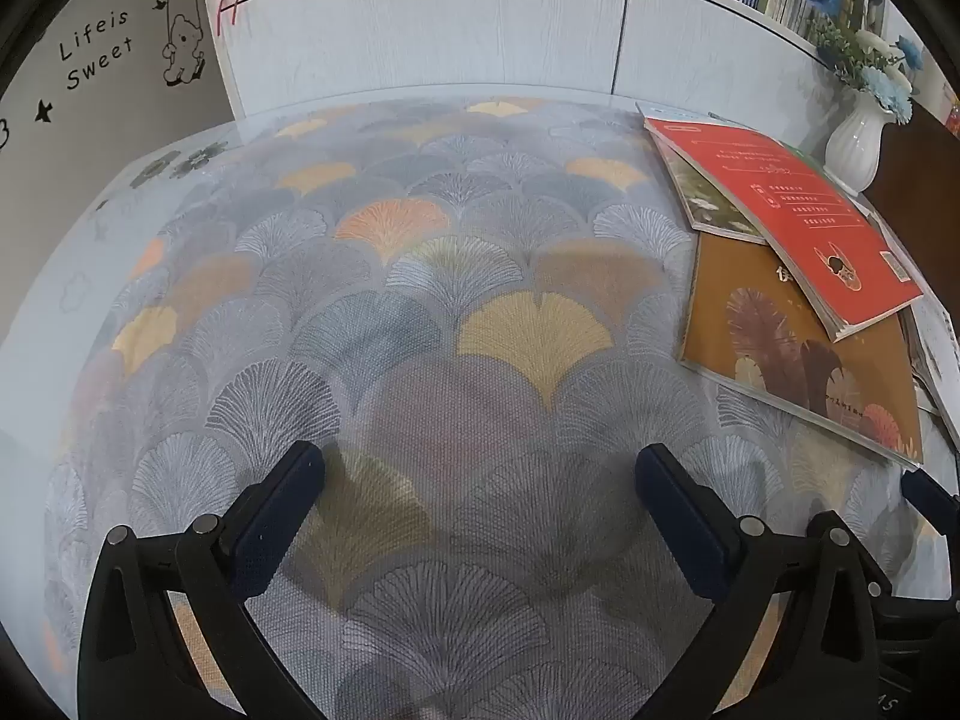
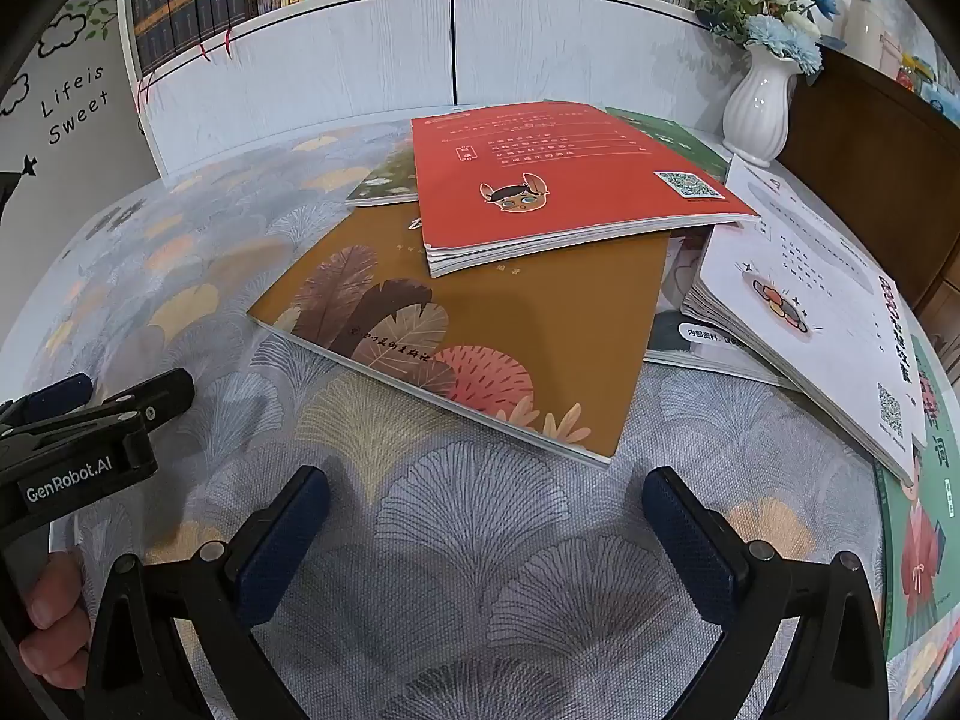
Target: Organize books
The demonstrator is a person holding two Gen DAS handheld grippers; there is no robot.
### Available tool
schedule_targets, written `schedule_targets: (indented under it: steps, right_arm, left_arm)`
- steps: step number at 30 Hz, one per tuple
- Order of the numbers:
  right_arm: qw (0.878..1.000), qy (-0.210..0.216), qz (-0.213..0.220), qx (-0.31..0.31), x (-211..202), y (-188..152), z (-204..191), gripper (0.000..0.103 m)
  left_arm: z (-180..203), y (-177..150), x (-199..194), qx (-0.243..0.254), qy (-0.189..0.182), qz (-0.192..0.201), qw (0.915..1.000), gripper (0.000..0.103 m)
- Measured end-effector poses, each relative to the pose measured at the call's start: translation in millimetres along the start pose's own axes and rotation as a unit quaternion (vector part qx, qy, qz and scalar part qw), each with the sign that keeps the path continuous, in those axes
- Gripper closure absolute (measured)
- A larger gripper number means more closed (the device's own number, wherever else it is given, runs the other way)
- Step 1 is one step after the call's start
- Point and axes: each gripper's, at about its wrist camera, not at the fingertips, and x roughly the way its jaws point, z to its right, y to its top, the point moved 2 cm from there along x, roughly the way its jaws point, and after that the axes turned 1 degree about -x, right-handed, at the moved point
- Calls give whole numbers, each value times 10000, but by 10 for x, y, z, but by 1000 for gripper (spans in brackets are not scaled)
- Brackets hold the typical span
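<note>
A loose pile of books lies on the patterned tablecloth. A red book rests on top of a brown book with feather drawings, and a white book leans off to the right. In the left wrist view the red book and brown book sit at the right. My right gripper stands open just in front of the brown book's near corner, holding nothing. My left gripper is open over bare cloth, left of the pile; it also shows in the right wrist view.
A white bookshelf full of upright books runs along the back. A white vase with blue flowers stands at the back right by a dark wooden cabinet. A green book lies at the right edge. A hand grips the left gripper's handle.
</note>
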Motion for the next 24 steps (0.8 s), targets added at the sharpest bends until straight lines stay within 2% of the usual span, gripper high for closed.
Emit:
schedule_targets:
  steps: [24]
  right_arm:
    - [10000,15,-10,12,-4,10,7,0]
  left_arm:
    - [-6,39,38,-83,33,-83,9999,0]
